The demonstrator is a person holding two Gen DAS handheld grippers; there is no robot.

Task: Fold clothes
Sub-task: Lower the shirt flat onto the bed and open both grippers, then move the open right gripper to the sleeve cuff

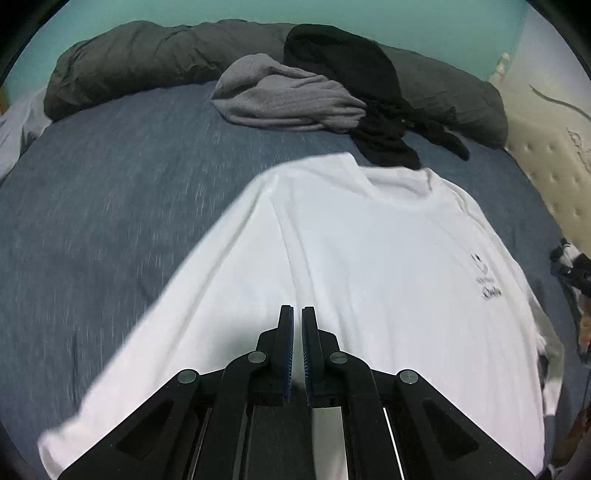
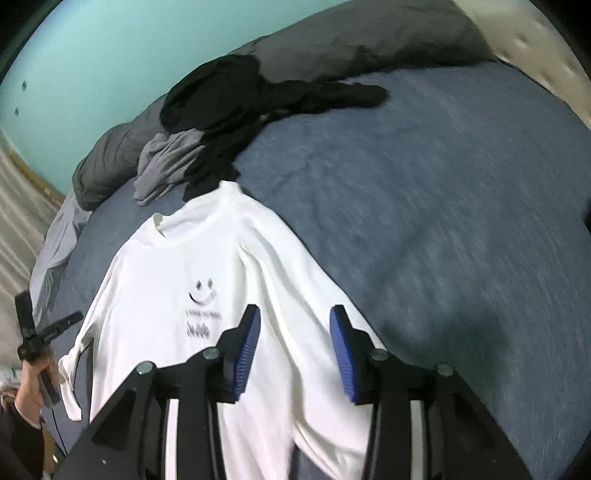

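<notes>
The left gripper (image 1: 297,314) points steeply down over the lower half of a white long-sleeved T-shirt (image 1: 369,258), its two black fingers drawn together with only a thin slit between the blue pads and no cloth in that slit. The right gripper (image 2: 295,317) also angles downward, above the shirt's sleeve side; its blue pads (image 2: 341,343) stand apart with nothing pinched, the white fabric lying below them rather than between them. In the right wrist view, the person's left hand (image 2: 35,384) shows at the lower left edge, wrapped around the other gripper's handle.

The T-shirt (image 2: 184,277) lies face up and spread on a blue-grey bedsheet (image 1: 110,203), collar toward the far side, a small smiley print (image 2: 200,290) on its chest. One sleeve runs out toward the near left corner in the left wrist view.

Past the collar sit a crumpled grey garment (image 1: 280,96) and a black garment (image 1: 351,81), the black one touching the shirt's neckline. Behind them a dark grey duvet (image 1: 147,55) is bunched along the teal wall (image 1: 369,14). Wide bare sheet lies open on both sides of the shirt; a quilted cream mattress edge (image 1: 546,162) bounds the bed beyond.
</notes>
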